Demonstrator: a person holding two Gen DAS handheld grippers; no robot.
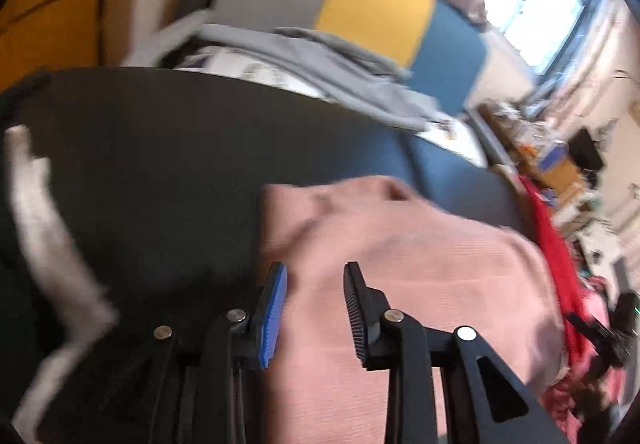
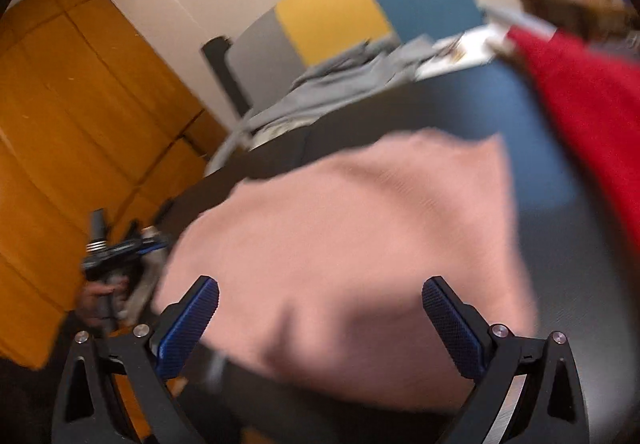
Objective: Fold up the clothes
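Observation:
A pink knit garment (image 1: 420, 264) (image 2: 340, 211) lies folded on a dark surface (image 1: 160, 163) (image 2: 540, 147). My left gripper (image 1: 316, 272) hovers over the garment's left edge with its jaws apart; the pink cloth shows through the gap and neither pad presses on it. The right gripper (image 2: 320, 284) stands wide open above the garment's near side, nothing pinched. In the right wrist view the left gripper (image 2: 116, 248) appears at the garment's left, held by a hand (image 2: 96, 300). The right gripper (image 1: 600, 332) shows at the far right of the left wrist view. Both views are blurred.
A red garment (image 1: 556, 252) (image 2: 580, 91) lies right of the pink one. Grey clothes (image 1: 320, 59) (image 2: 340, 83) are heaped at the back before a grey, yellow and blue panel (image 1: 372, 7) (image 2: 332, 11). A black garment with a white stripe (image 1: 48, 224) lies left. An orange wardrobe (image 2: 80, 103) stands beyond.

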